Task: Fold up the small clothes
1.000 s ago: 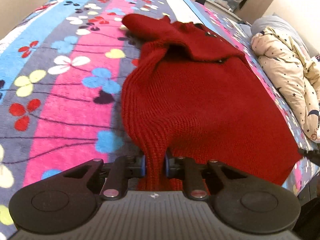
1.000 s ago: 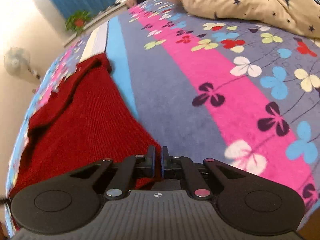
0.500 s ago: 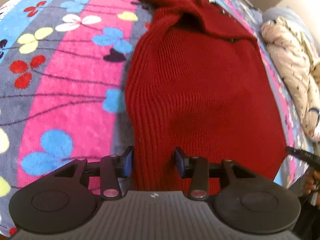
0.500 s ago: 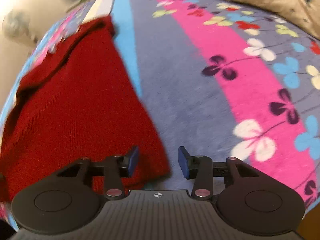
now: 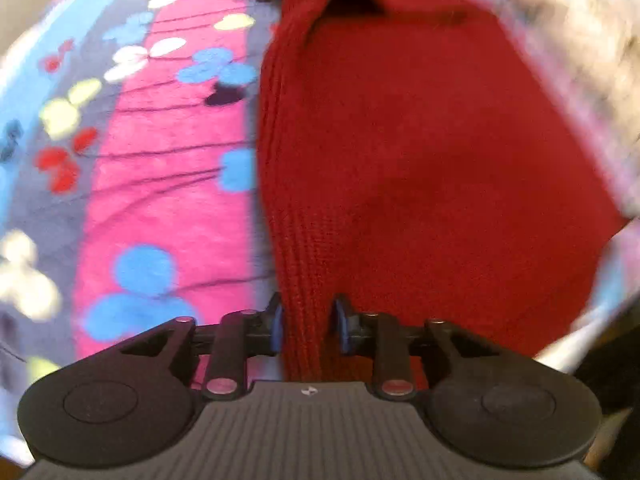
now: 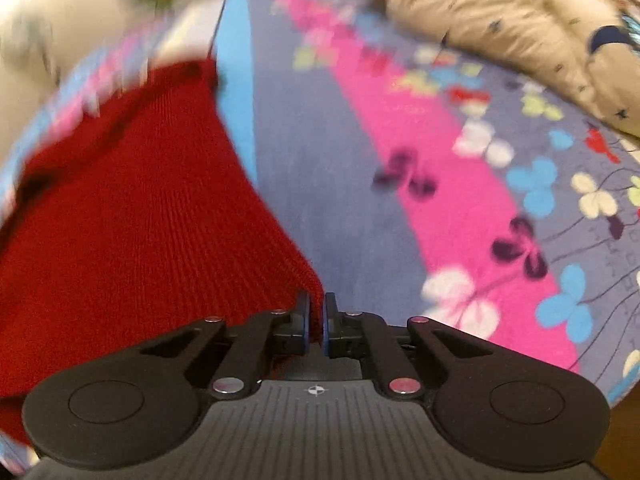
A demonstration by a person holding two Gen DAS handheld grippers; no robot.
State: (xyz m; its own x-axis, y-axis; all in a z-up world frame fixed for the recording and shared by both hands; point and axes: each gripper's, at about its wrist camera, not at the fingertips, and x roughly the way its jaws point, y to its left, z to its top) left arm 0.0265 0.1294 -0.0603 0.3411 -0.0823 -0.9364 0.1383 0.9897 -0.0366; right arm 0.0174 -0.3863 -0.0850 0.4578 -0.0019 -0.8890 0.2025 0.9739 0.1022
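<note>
Red ribbed-knit sweater (image 5: 420, 152) fills centre frame on the flower-striped blanket (image 5: 160, 168) — we clamp its near hem corners in left gripper (image 5: 307, 326) and right gripper (image 6: 316, 322), so next, we judge, both lift evenly toward the collar.

Both wrist views low, close, forward; share red sweater (image 5: 420, 152) (image 6: 132, 216).
</note>
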